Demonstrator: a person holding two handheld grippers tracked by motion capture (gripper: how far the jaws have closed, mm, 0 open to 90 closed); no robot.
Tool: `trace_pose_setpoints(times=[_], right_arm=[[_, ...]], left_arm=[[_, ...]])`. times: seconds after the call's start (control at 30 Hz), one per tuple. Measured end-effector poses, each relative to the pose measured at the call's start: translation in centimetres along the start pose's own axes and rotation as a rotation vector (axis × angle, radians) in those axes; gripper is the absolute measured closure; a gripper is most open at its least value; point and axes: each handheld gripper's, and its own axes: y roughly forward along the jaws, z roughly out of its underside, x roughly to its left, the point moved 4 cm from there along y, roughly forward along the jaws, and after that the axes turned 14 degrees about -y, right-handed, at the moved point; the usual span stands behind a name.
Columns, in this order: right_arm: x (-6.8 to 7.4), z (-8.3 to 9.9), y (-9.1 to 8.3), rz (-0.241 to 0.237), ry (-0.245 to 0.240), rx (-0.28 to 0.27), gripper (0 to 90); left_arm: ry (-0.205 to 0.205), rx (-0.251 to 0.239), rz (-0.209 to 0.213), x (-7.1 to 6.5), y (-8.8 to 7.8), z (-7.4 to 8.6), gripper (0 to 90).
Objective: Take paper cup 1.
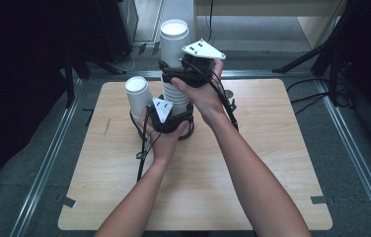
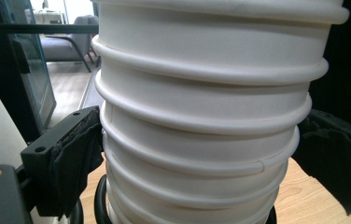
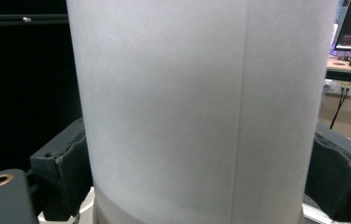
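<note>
A stack of upturned white paper cups (image 1: 176, 95) stands at the back middle of the wooden table (image 1: 252, 163). My left gripper (image 1: 174, 112) is shut around its lower part; in the left gripper view the ribbed rims of the cup stack (image 2: 201, 116) sit between both black pads (image 2: 78, 154). The top cup (image 1: 173, 42) rises above the stack. My right gripper (image 1: 177, 69) holds it near its lower end, and in the right gripper view the smooth wall of the top cup (image 3: 197, 107) is flanked by the pads (image 3: 68, 172), which touch it.
A single upturned white cup (image 1: 138, 96) stands just left of the stack, close to my left hand. Cables trail from both grippers over the table. Dark stands and tripod legs (image 1: 321, 54) surround the table beyond its metal rails.
</note>
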Motion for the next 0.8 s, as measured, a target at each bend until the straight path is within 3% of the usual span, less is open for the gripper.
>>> trace_pose_setpoints(times=[0.63, 0.8], right_arm=[[0.0, -1.0, -0.6, 0.030, -0.006, -0.053, 14.0], [0.2, 0.0, 0.0, 0.024, -0.012, 0.002, 8.4]], left_arm=[[-0.005, -0.002, 0.004, 0.1, -0.1, 0.0, 4.0], [-0.004, 0.000, 0.006, 0.1, -0.1, 0.0, 4.0]])
